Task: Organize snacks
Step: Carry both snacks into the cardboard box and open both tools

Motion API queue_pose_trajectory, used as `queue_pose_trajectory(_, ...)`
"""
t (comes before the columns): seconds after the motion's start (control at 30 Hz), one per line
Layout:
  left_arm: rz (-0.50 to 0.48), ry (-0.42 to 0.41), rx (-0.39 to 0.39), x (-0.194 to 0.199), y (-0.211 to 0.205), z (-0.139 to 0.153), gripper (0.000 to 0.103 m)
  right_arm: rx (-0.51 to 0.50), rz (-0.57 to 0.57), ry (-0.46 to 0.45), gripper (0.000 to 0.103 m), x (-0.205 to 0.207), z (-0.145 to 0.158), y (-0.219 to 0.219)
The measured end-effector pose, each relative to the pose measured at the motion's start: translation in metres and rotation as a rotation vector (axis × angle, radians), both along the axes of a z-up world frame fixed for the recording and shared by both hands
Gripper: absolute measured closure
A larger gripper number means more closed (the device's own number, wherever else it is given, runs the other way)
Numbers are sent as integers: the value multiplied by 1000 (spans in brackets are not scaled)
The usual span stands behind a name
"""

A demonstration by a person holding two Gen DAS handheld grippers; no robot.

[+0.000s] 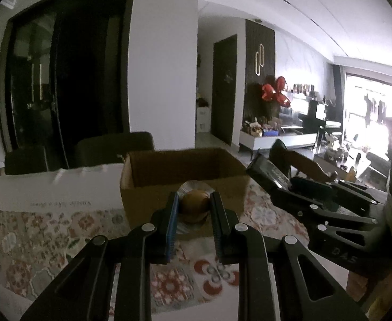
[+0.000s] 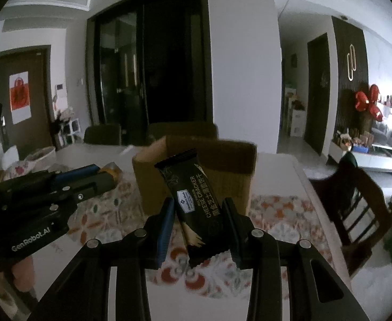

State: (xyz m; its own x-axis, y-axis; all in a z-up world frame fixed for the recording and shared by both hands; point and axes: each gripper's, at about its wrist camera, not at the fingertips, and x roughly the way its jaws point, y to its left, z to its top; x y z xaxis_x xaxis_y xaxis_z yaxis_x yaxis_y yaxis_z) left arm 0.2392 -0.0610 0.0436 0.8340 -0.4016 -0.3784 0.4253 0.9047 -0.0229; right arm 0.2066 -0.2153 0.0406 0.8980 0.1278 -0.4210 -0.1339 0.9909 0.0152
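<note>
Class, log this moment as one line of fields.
left tool: holds wrapped round pastry | right tool: holds cheese cracker packet | cardboard box: open, ahead

Small brown bun in clear wrapper [image 1: 194, 205], pinched mid-air, just in front of open cardboard box [image 1: 153, 171] on patterned cloth. Black cheese cracker pack [image 2: 196, 200], gold lettering, held upright, tilted left, near box.
</note>
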Motion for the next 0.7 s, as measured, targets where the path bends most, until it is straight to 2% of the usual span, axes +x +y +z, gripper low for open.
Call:
queue_pose_trajectory(0.23,21,-21,3,33,-2,13,79,-7,10,-36,66,33,17,1)
queue_pose_trajectory(0.7,53,31,-9,120,-17,15,79,-13,41,-10,65,113,24,-2)
